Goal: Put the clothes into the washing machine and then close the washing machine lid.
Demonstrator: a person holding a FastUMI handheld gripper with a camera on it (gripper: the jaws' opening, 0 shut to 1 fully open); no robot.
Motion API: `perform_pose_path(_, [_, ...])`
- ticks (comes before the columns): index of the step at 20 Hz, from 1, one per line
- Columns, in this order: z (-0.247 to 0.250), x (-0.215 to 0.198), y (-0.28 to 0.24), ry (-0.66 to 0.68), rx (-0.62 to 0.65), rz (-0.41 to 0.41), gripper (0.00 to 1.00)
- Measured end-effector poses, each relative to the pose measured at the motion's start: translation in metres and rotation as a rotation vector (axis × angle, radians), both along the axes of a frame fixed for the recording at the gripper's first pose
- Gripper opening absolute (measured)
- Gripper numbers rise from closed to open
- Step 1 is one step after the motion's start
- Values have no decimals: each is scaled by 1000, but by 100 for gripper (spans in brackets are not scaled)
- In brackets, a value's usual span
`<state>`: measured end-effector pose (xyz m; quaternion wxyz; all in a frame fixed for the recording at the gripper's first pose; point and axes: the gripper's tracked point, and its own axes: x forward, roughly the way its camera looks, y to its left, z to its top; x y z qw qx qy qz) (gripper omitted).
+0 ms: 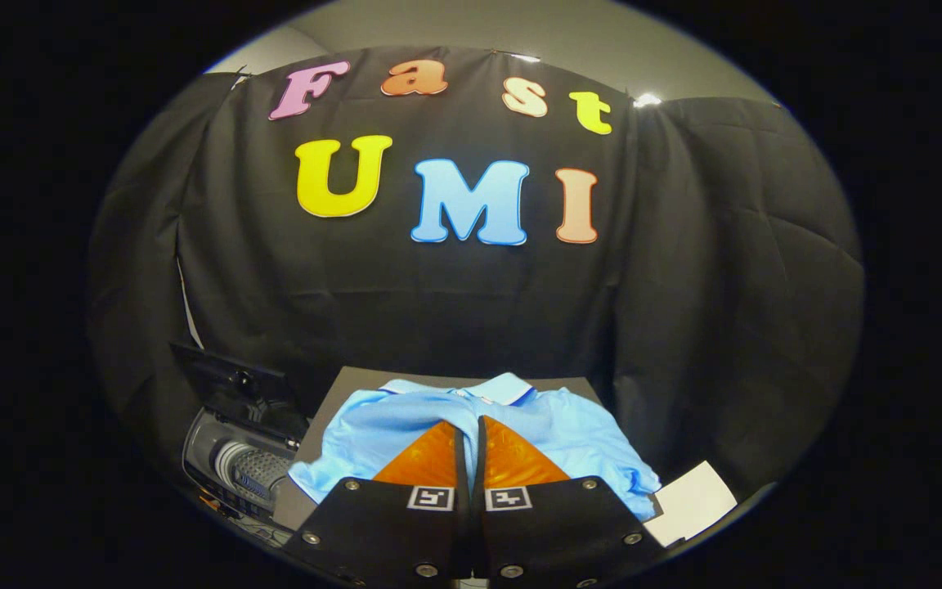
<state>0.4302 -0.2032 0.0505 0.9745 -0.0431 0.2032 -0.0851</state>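
A light blue polo shirt (569, 433) lies folded on a dark table (340, 393), collar toward the booth wall. My gripper (471, 421) hovers over the shirt's middle with its fingers pressed together, tips close to the collar, and nothing between them. Left of the table and lower down stands the washing machine (246, 474), its dark lid (230, 384) raised and the grey drum showing inside.
A white sheet of paper (692, 501) lies at the table's near right corner, beside the shirt. Black cloth walls close in the booth behind and on both sides of the table.
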Motion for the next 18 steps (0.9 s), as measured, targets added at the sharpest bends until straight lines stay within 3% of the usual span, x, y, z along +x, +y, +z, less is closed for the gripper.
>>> perform_pose_path(7, [53,-10,24,-78,10,-25,0])
perform_pose_path(18, [81,-34,135,-109,13,15,0])
